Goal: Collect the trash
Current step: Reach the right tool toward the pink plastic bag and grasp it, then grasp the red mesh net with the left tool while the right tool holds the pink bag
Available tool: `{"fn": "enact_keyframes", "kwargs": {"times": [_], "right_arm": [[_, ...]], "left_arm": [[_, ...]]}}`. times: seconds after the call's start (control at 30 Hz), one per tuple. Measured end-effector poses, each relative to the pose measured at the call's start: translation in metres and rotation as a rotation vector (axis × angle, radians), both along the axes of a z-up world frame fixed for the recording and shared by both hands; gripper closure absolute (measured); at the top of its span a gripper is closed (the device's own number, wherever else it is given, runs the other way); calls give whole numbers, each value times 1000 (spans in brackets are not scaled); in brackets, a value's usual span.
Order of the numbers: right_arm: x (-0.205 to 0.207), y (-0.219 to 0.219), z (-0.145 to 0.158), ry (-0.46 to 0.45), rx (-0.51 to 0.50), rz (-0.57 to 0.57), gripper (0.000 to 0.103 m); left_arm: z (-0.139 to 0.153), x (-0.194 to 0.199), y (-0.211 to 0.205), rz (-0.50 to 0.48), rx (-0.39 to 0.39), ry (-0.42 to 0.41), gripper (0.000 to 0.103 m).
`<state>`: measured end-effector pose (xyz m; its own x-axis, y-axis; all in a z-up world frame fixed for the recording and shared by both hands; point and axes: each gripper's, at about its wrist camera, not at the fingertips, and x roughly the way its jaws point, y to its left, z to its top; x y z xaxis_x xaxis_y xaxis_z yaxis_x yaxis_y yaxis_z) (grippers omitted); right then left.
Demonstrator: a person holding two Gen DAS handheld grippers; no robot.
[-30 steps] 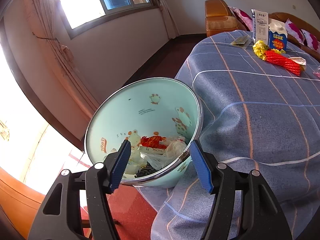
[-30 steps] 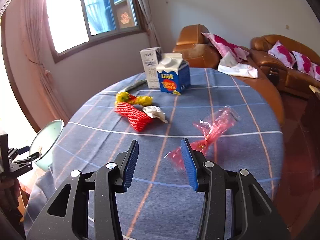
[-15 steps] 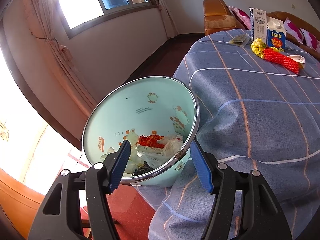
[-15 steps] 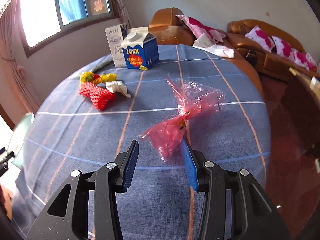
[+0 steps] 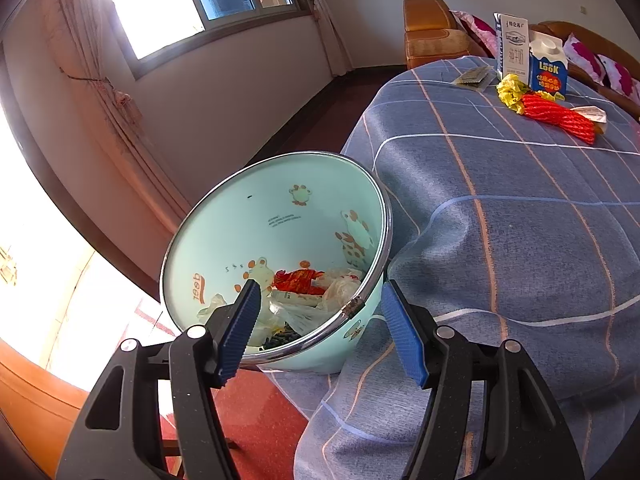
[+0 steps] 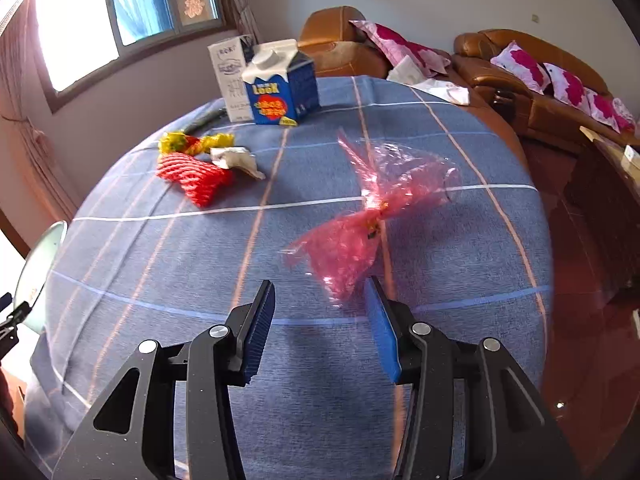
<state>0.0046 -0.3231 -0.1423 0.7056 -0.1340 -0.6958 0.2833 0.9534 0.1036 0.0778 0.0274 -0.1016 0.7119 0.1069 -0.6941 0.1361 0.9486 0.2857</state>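
A mint-green trash bin (image 5: pixel 280 216) with cartoon animals hangs tilted beside the table edge, with wrappers and bags in its bottom. My left gripper (image 5: pixel 319 285) is shut on its near rim, one finger inside and one outside. On the blue checked tablecloth (image 6: pixel 160 280) lies a crumpled pink plastic bag (image 6: pixel 360 236). My right gripper (image 6: pixel 320 284) is open just in front of it, and the bag's near end reaches between the fingertips, close to the right pad. The bin (image 6: pixel 38 272) also shows at the left edge of the right wrist view.
Farther back on the table lie a red foam net (image 6: pixel 192 176), a yellow wrapper (image 6: pixel 188 142), a white scrap (image 6: pixel 236 160), a blue milk carton (image 6: pixel 276 88) and a white carton (image 6: pixel 230 72). Brown sofas with pink cushions (image 6: pixel 540 68) stand behind.
My right gripper has dropped and closed in on the pink bag, which was farther ahead and now reaches its fingertips. The left gripper and bin have stayed put.
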Motion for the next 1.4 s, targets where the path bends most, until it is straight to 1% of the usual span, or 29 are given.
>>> {"fn": "enact_keyframes", "kwargs": {"times": [0.1,0.17,0.27,0.5,0.7,0.87,0.9,0.93,0.97,1.0,1.07,1.17,1.4], "right_arm": [[-6,-17,7,-3,-86,-62,56],[-11,-28,10,-8,-108,-93,57],[-20,-39,11,-20,-77,-98,57],[-31,-31,13,-46,-35,-81,57],[-17,-12,14,-62,-15,-40,57],[-4,-21,13,-80,22,-84,57],[-1,-24,13,-79,30,-89,59],[2,-26,13,-73,29,-87,72],[4,-26,13,-66,21,-88,82],[5,-27,13,-65,20,-84,82],[3,-27,13,-70,12,-69,87],[-1,-25,14,-79,-10,-53,91],[-9,-26,31,-143,-76,-57,91]], "left_arm": [[-1,1,0,1,-1,5,41],[-2,1,-1,-2,0,6,41],[-3,0,-3,-8,3,8,41],[1,-1,-3,-3,0,-3,40],[2,-2,-5,-11,-4,-3,40],[3,-2,-7,-15,-15,0,40],[3,-3,-8,-18,-14,0,40],[4,-3,-10,-24,-11,-1,40],[4,-4,-12,-30,-10,-2,40],[5,-4,-14,-36,-9,-3,40],[6,-4,-19,-49,-6,-6,40],[10,-2,-32,-82,-4,-9,40],[23,16,-73,-159,-18,-26,40]]}}
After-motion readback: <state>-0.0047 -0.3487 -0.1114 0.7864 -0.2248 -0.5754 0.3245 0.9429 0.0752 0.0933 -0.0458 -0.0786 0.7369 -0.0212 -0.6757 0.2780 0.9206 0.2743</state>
